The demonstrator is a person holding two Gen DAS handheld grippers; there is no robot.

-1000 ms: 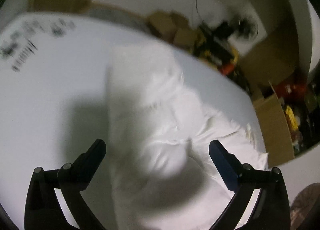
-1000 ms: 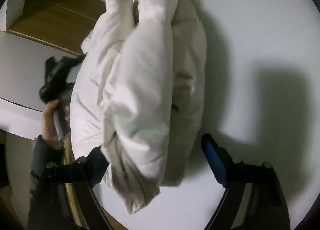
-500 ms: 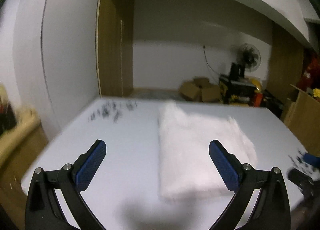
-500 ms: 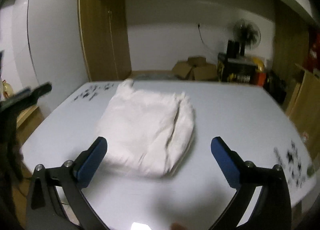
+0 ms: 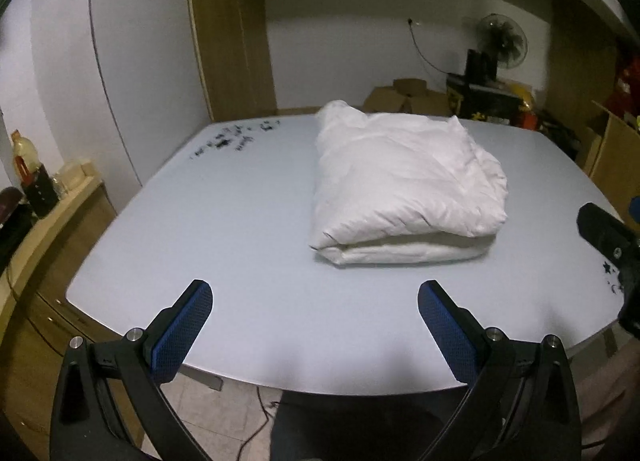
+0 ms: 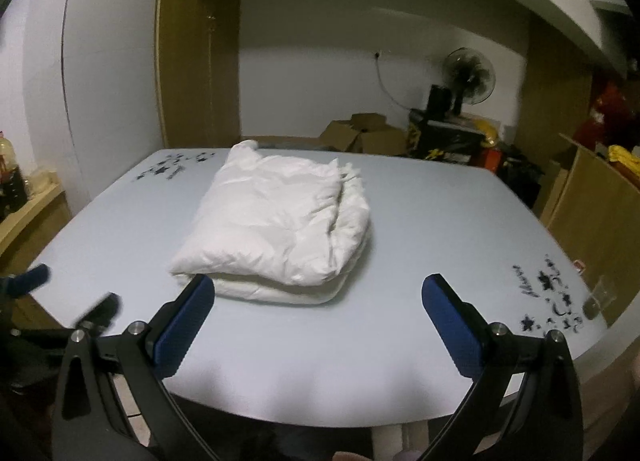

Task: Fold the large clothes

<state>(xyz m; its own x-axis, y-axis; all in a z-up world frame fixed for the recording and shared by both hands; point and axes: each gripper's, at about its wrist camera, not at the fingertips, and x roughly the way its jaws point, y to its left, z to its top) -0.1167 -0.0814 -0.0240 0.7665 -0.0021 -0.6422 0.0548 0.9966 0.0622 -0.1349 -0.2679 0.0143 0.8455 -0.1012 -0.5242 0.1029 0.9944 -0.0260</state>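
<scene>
A white puffy garment [image 5: 404, 181] lies folded in a thick bundle on the pale blue table [image 5: 224, 245]. It also shows in the right wrist view [image 6: 280, 221] on the table [image 6: 400, 245]. My left gripper [image 5: 316, 301] is open and empty, held over the table's near edge, apart from the bundle. My right gripper [image 6: 320, 293] is open and empty, held near the front edge, just short of the bundle. The right gripper shows at the right edge of the left wrist view [image 5: 608, 233], and the left gripper at the left edge of the right wrist view [image 6: 36, 277].
Black star and letter prints mark the table's far left corner [image 5: 236, 139] and near right corner [image 6: 548, 301]. A clear cup [image 6: 598, 299] stands at the right edge. Cardboard boxes [image 6: 360, 135], a fan [image 6: 470, 77] and a wooden crate [image 6: 596, 197] stand around.
Both grippers have pulled back from close over the garment to the table's near edge. The garment now lies folded and free on the table.
</scene>
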